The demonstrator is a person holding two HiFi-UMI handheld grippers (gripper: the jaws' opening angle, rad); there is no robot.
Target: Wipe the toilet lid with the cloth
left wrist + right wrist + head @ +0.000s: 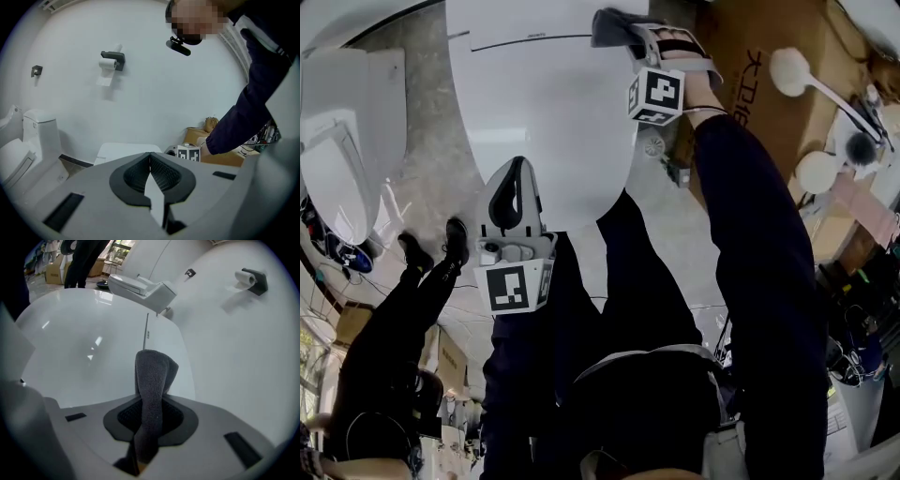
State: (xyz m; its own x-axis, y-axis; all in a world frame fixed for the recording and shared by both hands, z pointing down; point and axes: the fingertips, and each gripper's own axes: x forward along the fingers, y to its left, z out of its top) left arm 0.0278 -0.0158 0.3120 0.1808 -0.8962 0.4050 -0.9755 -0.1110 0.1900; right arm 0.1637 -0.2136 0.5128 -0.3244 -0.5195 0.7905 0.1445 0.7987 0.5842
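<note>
Since my right gripper [149, 417] only pinches a narrow fold of the cloth [152, 376] at the lid's [534, 103] far right edge, I reckon hard dragging could yank it loose. Left gripper [517, 176] hangs closed and empty at the near edge.

Mock bathroom in a workspace: two toilets [544, 112], a wall-mounted paper roll [108, 64], cardboard boxes [750, 56].
</note>
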